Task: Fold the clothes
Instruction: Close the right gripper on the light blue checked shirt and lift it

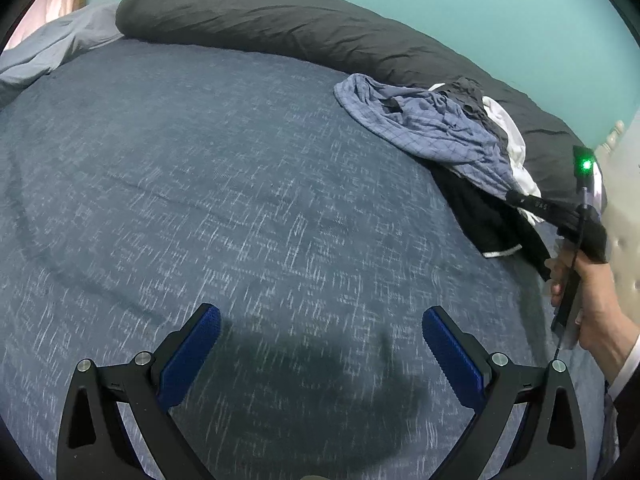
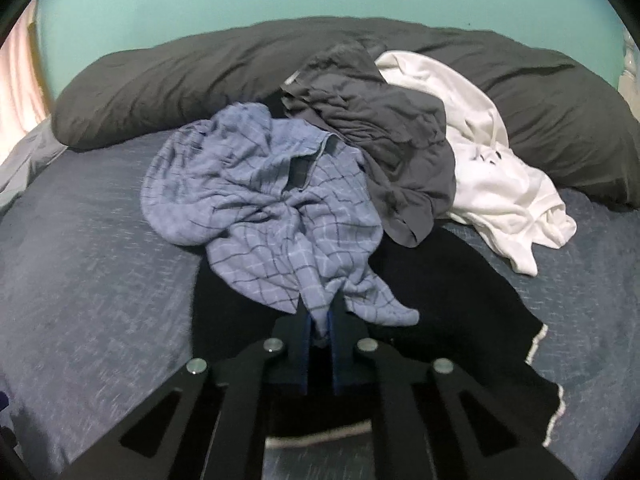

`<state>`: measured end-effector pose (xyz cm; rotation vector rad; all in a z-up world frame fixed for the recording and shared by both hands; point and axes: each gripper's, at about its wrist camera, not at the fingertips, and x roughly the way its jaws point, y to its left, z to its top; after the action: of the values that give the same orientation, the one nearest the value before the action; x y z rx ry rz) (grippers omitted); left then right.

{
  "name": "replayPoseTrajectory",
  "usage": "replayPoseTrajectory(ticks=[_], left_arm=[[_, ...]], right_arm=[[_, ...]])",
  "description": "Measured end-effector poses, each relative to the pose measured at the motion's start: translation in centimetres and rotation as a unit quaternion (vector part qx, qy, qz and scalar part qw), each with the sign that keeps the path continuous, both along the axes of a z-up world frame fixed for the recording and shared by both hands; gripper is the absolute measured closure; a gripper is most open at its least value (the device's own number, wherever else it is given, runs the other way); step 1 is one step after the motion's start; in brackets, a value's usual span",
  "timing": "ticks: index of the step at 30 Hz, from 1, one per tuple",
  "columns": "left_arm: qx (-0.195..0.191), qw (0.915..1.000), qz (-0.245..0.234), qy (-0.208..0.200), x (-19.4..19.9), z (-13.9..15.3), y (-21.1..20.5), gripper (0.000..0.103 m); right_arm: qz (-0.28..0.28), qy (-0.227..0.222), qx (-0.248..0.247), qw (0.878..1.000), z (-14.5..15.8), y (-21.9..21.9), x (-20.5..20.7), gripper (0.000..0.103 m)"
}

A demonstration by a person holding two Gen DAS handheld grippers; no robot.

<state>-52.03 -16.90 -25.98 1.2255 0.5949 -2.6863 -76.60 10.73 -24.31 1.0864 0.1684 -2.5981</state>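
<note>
Your left gripper (image 1: 321, 344) hangs over the blue-flecked bedspread (image 1: 200, 200) with its jaws spread wide and nothing between the blue pads (image 1: 192, 356); the cloth below them is bare, and the pile of clothes lies well off to its right, toward the far side of the bed. The gripper tilts down at the cover, casting a shadow just beyond its fingertips. Moving right, the pile sits against the long dark grey pillow (image 2: 200, 76): a light blue checked shirt (image 2: 260, 200) on the left, a dark grey garment (image 2: 392, 140) heaped over its far right edge, a white garment (image 2: 500, 184) further right, and a black garment with white trim (image 2: 460, 300) spread flat beneath them, nearest you. Your right gripper (image 2: 319, 320) has its jaws closed on the near tail of the checked shirt, a fold of the fabric pinched between the pads and drawn taut toward you over the black garment. In the left wrist view your right hand (image 1: 588, 292) shows at the far right edge, wrapped around the handle, angled down toward the pile, a white cuff at the wrist.
</note>
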Motion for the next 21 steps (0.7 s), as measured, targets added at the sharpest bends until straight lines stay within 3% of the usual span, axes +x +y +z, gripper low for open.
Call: replayPoseTrajectory(ticks=[10,21], left_arm=[[-0.002,1.0000,-0.001,0.001,4.7,2.4,1.2,0.000],[-0.007,0.9998,-0.010,0.018,10.6,5.4,1.7,0.000]], right_arm=[[0.023,0.012,-0.026,0.999,4.5,0.6,6.3,0.099],[0.031,0.019,-0.047,0.998,7.2,1.8,14.8,0.099]])
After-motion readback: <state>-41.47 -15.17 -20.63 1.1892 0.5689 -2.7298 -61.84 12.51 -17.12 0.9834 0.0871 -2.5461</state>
